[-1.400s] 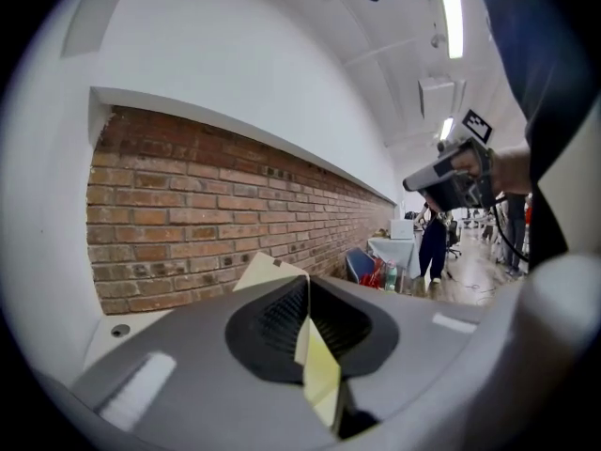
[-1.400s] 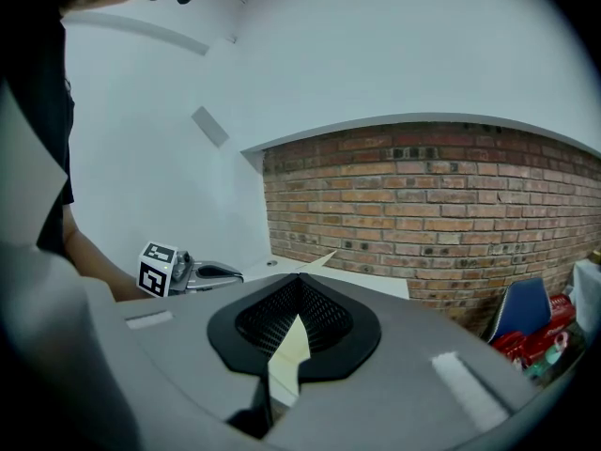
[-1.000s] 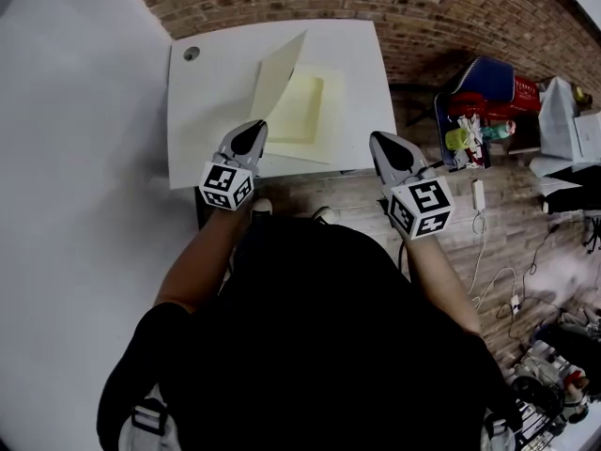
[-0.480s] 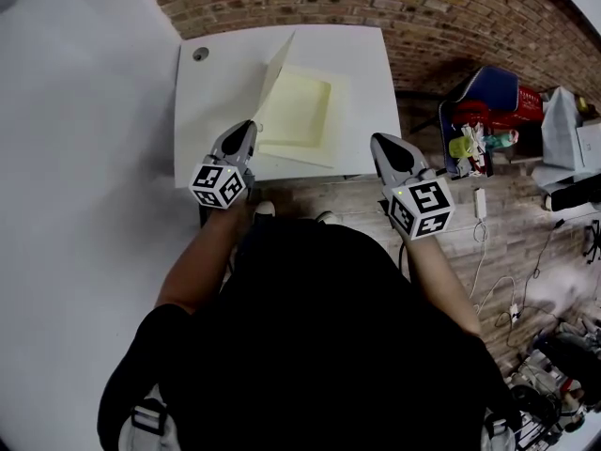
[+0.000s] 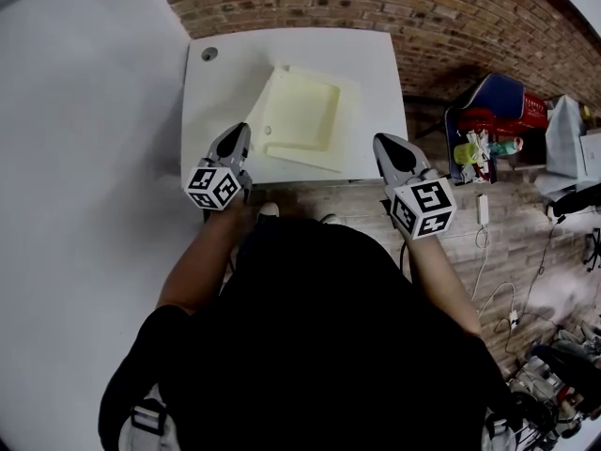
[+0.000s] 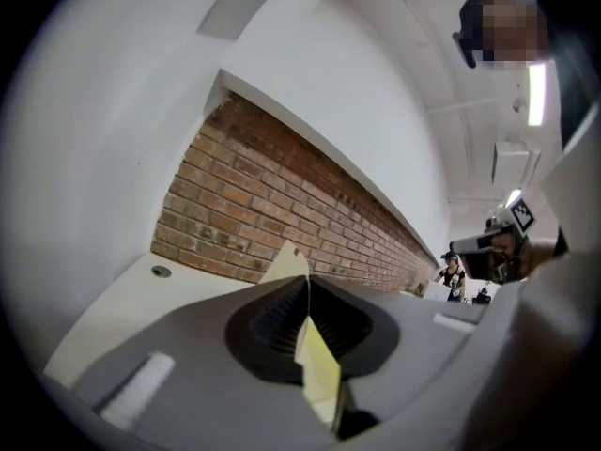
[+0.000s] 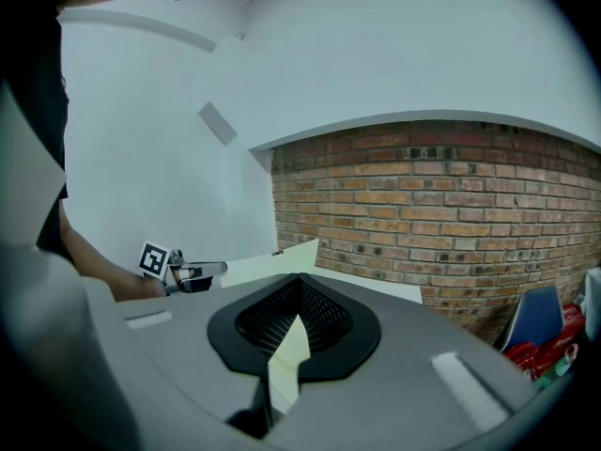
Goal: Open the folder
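A pale yellow folder lies on the white table. Its front cover stands steeply lifted along the folder's left side. My left gripper is shut on that cover near its front edge. In the left gripper view the yellow sheet rises between the closed pads of the left gripper. My right gripper hovers at the table's front right, apart from the folder, jaws together. The right gripper view shows its tips meeting, with the raised cover beyond.
A round cable hole sits in the table's far left corner. A brick wall runs behind the table and a white wall stands to the left. A blue chair with red items stands to the right, with cables on the floor.
My left gripper has moved left with the cover, swinging it from leaning over the folder to nearly upright. More of the folder's inside shows. The right gripper has stayed put.
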### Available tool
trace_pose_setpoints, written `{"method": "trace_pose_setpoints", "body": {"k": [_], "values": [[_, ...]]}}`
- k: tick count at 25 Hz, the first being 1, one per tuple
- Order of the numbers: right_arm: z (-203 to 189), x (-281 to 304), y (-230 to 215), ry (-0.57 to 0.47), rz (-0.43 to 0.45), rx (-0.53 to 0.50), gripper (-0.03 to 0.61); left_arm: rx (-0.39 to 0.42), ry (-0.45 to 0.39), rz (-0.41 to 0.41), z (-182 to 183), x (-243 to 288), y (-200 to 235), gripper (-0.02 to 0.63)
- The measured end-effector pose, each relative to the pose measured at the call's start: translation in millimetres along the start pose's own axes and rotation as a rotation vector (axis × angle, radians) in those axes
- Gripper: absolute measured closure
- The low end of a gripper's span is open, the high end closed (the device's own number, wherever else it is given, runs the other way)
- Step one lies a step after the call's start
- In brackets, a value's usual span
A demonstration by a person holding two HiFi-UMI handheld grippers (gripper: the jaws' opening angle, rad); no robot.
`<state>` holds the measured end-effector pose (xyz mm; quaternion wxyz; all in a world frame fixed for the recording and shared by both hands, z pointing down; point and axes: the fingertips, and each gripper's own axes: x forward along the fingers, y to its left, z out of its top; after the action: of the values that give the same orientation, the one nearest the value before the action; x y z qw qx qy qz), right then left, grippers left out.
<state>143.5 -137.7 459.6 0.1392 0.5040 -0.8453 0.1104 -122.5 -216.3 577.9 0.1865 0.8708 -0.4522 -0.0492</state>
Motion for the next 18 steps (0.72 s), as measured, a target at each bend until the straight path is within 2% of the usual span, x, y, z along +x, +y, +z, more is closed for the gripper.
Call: {"method": "trace_pose_setpoints", "body": {"k": [18], "values": [[10.0,15.1,12.4,-0.003,0.005,-0.005,0.583,-0.055,-0.001,0.126,4.7,-29.6,60.3,0.607]]}}
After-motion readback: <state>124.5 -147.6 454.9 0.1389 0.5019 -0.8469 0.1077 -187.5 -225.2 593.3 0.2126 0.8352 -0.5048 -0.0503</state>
